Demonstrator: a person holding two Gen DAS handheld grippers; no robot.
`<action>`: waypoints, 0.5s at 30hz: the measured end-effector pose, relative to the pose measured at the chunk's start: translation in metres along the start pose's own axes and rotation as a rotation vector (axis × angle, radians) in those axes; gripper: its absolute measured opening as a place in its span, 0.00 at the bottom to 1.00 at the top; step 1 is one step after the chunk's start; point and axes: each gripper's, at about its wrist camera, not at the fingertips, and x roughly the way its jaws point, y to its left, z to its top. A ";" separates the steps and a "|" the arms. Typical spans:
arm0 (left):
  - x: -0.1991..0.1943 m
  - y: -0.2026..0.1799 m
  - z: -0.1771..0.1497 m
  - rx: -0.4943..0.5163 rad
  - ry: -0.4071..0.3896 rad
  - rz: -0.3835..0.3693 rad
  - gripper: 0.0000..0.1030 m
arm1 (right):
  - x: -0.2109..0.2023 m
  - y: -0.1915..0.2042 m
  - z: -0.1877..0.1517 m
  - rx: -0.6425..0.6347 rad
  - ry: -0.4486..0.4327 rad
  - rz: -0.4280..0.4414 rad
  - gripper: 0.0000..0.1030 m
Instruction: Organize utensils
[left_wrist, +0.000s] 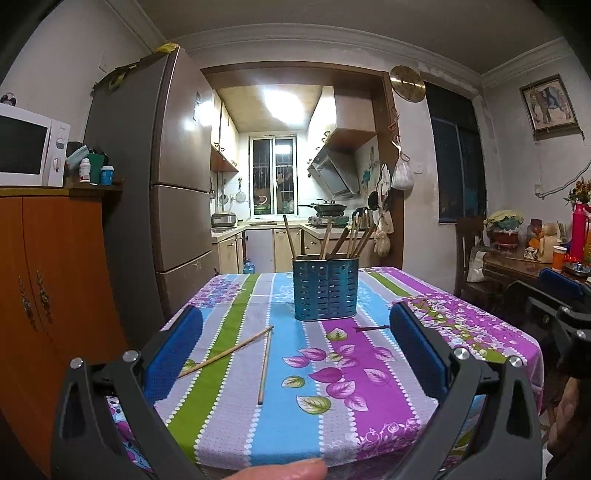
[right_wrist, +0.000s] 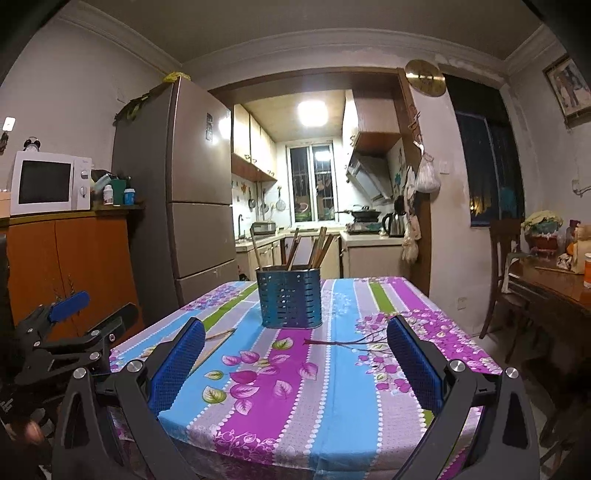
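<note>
Left gripper (left_wrist: 295, 354): jaws spread wide and holding nothing, the blue pads at lower left and lower right of the left wrist view, above the near part of the table.
Right gripper (right_wrist: 295, 358): jaws likewise wide apart and empty, filling the bottom of the right wrist view; its blue pad also shows at the right edge of the left wrist view.
Table (left_wrist: 236, 413): covered by a striped floral cloth in blue, purple, green and grey, across the lower middle of both views.
Utensil holder (left_wrist: 325, 290): blue perforated metal cup standing upright at the centre of the left wrist view, toward the far side of the table; just left of centre in the right wrist view (right_wrist: 289, 298).
Chopsticks in holder (left_wrist: 343, 236): several wooden sticks standing in the cup, leaning out over its rim.
Loose chopsticks (left_wrist: 226, 352): two on the cloth, lower left of centre, nearer than the holder and apart from it; one lies slanted, the other (left_wrist: 265, 367) runs almost straight toward the camera, their far ends nearly meeting.
Fingertip (left_wrist: 280, 470): bottom edge of the left wrist view.
Background: fridge (left_wrist: 147, 177) at left, microwave (left_wrist: 29, 147) at far left.
</note>
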 end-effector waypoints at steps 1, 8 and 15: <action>-0.001 -0.001 -0.001 0.001 -0.003 0.000 0.95 | -0.002 -0.001 0.000 0.005 -0.009 -0.001 0.96; -0.011 -0.009 -0.005 0.006 -0.047 0.002 0.95 | -0.014 -0.004 -0.001 0.015 -0.084 -0.024 0.96; -0.011 -0.009 -0.007 -0.001 -0.048 0.016 0.95 | -0.017 -0.001 -0.006 0.001 -0.103 -0.040 0.96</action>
